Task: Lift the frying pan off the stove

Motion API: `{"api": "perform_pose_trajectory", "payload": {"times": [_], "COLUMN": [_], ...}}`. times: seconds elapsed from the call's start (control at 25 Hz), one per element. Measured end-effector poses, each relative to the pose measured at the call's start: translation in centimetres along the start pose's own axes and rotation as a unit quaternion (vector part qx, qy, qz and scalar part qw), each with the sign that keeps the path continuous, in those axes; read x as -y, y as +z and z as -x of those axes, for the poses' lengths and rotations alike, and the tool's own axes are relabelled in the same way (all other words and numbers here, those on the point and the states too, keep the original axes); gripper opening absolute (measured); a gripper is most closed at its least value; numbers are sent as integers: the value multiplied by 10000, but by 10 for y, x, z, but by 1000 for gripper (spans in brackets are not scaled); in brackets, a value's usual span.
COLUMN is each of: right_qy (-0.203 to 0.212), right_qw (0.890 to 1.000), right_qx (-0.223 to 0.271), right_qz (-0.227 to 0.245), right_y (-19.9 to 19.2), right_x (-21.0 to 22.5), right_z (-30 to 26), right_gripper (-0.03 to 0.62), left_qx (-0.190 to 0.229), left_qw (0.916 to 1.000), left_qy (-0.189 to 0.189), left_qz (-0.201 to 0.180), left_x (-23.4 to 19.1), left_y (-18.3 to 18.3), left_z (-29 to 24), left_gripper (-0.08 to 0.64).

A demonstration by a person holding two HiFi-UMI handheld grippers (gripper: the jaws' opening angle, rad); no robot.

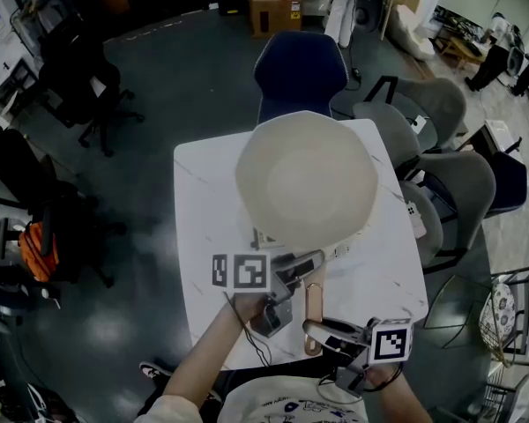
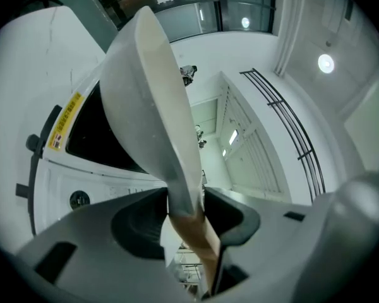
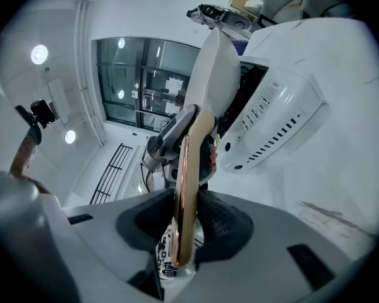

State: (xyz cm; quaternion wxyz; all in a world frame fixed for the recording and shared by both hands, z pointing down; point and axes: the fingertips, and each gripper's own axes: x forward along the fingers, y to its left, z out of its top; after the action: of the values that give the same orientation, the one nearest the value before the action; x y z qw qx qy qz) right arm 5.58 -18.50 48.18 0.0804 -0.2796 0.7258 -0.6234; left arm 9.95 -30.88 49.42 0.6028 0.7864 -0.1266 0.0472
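White table [image 1: 203,236]: carries the stove; a blue chair [image 1: 300,69] stands at its far edge and grey chairs [image 1: 454,179] along its right edge.

Frying pan [image 1: 304,183]: pale cream bowl, held over the middle of the table toward the far edge. In the head view it covers almost all of the stove. In the left gripper view the pan [image 2: 145,93] is tilted away from the stove's black top, with its underside facing that top and not lying flat on it.

Stove [image 2: 82,175]: white body, black cooking surface, yellow label at one edge. The right gripper view shows its vented side [image 3: 271,125] resting on the table.

Left gripper [image 1: 309,264]: clamped on the pan handle close to the bowl. Its own view shows both jaws [image 2: 186,210] pressed against the handle [image 2: 196,232] where the pale neck meets the tan grip.

Right gripper [image 1: 316,329]: clamped on the same handle [image 1: 314,302] near its free end, toward the near edge of the table. Its own view shows the jaws [image 3: 186,219] closed on the copper-toned handle [image 3: 184,182], with the pan [image 3: 211,74] beyond.

Hands: a left hand [image 1: 247,307] and a right hand [image 1: 383,377] hold the grippers.
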Motion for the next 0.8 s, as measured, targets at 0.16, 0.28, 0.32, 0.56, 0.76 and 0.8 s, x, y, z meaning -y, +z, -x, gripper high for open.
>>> {"api": "perform_pose_trajectory", "payload": {"times": [0.16,0.28,0.32,0.56,0.76,0.8], "right_qy": [-6,11,16,24,42,62], "right_qw": [10000,10000,10000,9999,9999,9999], "right_qx": [-28,-60,-72,-118,-140,-130], "right_qz": [-6,6,8,10,8,6], "right_y": [2,2,1,1,1,1], "right_x": [-1,-1,0,-2,-1,-1], "right_z": [-1,-1,-1,0,0,1], "right_gripper": [124,124,124,124,124,124], "left_qx": [-2,-4,-7,-56,15,47], "left_qw": [10000,9999,9999,9997,9994,9992], "left_qy": [-47,-76,-92,-139,-196,-233], "left_qz": [56,96,117,178,293,331], "left_x": [0,-1,-1,1,1,1], "left_y": [4,4,3,1,1,1], "left_z": [-5,-9,-10,-19,-24,-25], "left_gripper": [163,163,163,163,163,163]}}
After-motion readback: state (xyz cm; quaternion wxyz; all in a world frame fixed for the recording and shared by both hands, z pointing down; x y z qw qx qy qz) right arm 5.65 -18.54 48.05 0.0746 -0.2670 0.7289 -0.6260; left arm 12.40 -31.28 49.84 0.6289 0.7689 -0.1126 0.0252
